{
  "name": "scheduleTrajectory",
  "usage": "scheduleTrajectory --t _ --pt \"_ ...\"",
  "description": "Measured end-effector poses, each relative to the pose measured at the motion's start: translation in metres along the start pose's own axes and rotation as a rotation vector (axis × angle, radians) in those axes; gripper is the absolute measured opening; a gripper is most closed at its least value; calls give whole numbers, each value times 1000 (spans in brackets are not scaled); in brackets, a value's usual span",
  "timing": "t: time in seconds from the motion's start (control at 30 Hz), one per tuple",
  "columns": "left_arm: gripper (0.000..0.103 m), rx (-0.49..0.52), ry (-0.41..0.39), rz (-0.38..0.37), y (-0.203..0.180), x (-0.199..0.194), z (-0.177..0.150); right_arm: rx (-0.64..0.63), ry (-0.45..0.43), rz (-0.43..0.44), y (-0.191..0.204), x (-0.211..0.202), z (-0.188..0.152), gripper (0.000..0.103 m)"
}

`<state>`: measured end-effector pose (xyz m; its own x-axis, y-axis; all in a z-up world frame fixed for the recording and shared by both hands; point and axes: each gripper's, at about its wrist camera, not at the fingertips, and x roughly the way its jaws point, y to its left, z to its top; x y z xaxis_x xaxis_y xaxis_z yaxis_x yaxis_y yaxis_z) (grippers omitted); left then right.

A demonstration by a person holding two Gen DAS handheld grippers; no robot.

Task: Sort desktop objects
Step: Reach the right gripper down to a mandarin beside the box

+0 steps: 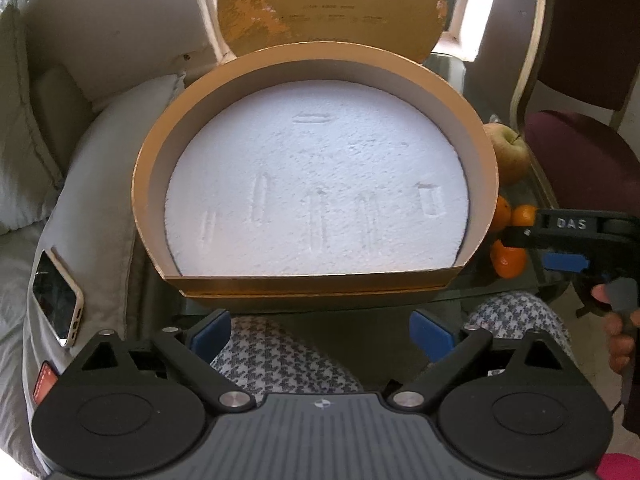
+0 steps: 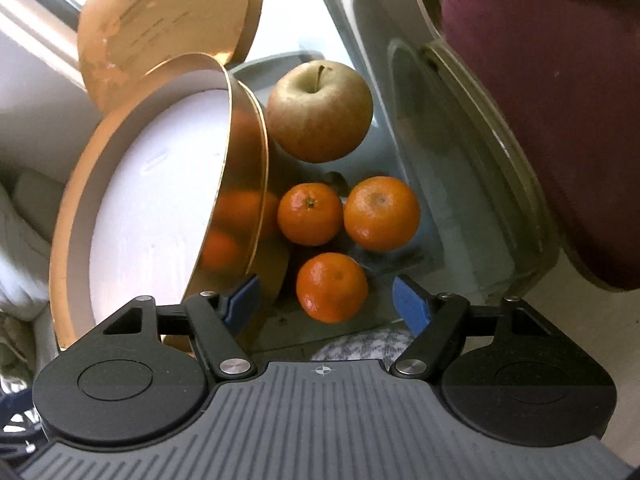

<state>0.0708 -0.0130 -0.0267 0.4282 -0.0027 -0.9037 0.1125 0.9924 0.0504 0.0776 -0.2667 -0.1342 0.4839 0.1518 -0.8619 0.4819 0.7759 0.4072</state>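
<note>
Three small orange mandarins (image 2: 332, 286) sit beside the gold round cardboard box (image 2: 244, 184), which half hides them from the left view; both hand-held grippers, left (image 1: 320, 330) and right (image 2: 326, 304), gape empty.

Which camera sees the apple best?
The right wrist view: the apple shows whole, stem up, behind three oranges. In the left wrist view the gold box hides most of it.

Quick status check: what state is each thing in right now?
Gold box: open, only white foam inside.
Lid: off, propped upright behind the box.
Apple: on the glass table, outside the box.
Three oranges: on the table, outside the box.
Left gripper: open, empty.
Right gripper: open, nearest orange between its fingers, not gripped.
</note>
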Motion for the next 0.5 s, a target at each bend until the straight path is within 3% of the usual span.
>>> scheduleTrajectory --t 0.07,0.13,0.4,0.5 --pt "96 10 -4 -4 -1 0 0 2 0 14 1 3 2 76" --pt "96 20 -6 -1 -3 0 0 21 16 27 0 7 3 67" --pt "97 -3 5 5 3 3 -1 123 68 11 -9 22 8 66" --pt "97 -21 7 4 7 3 -2 154 82 -3 -12 28 8 50"
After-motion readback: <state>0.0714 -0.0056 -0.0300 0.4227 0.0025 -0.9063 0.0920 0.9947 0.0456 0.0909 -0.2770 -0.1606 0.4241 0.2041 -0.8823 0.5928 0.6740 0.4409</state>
